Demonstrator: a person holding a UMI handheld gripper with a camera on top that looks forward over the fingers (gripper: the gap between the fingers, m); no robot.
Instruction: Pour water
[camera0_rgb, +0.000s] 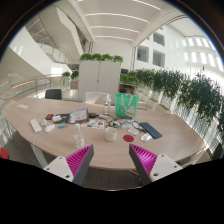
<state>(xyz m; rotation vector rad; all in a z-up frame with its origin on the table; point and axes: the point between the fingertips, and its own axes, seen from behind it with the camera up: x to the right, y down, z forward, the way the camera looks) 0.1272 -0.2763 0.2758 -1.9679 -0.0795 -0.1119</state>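
Gripper view: the jaws stand wide apart in the lower middle of the frame, holding nothing, their magenta pads facing each other across bare wood. They hang above the near edge of a large oval counter with a smooth, pale wooden top.

The task's things lie ahead and above the jaws in the frame, in a loose scatter across the centre of the counter. A clear, upright bottle stands near the centre, beyond the jaws and almost straight ahead; its long axis is vertical. Just right of it is a green, translucent container, also upright. Which of these holds the water is too small to tell. A small white cup-like thing sits nearer, between the bottle and the jaws. Flat dark items lie to the right.

The coming move, as I judge it, is a straight reach forward over the cup toward the bottle, with the jaws kept wide to take its round, slick body from the side
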